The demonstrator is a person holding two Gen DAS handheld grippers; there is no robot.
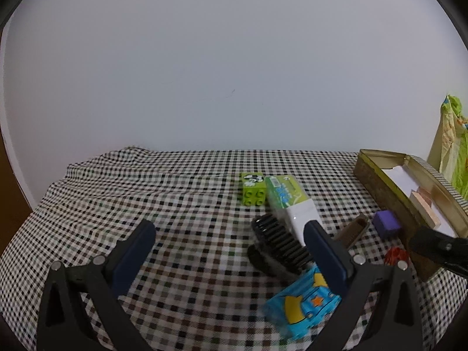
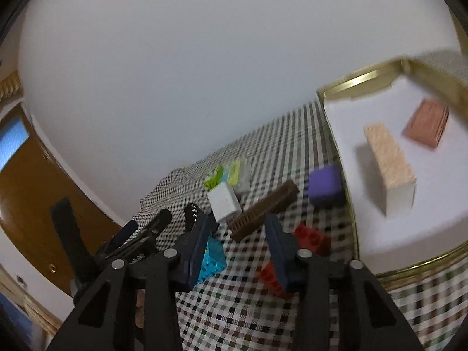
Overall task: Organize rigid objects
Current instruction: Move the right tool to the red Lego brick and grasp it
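In the left wrist view my left gripper point(image 1: 229, 232) stands wide open over the checked cloth with nothing between its fingers. Just right of it lie a black toothed clip point(image 1: 280, 245), a blue printed brick point(image 1: 304, 301), a green-and-white box point(image 1: 289, 201) and a green brick point(image 1: 253, 190). My right gripper point(image 2: 238, 228) is open, and the near end of a brown ridged block point(image 2: 263, 210) lies at its fingertips, untouched by the pads. A purple cube point(image 2: 324, 187) and red bricks point(image 2: 311, 238) lie beside it. The open tin point(image 2: 351, 82) holds a pale wooden block point(image 2: 389, 163) and a pinkish block point(image 2: 427, 122).
The tin point(image 1: 377, 187) stands at the cloth's right edge, with a green-and-yellow bag point(image 1: 453, 146) behind it. A white wall runs behind the table. A brown door point(image 2: 32, 181) shows to the left in the right wrist view. The cloth's left half carries nothing.
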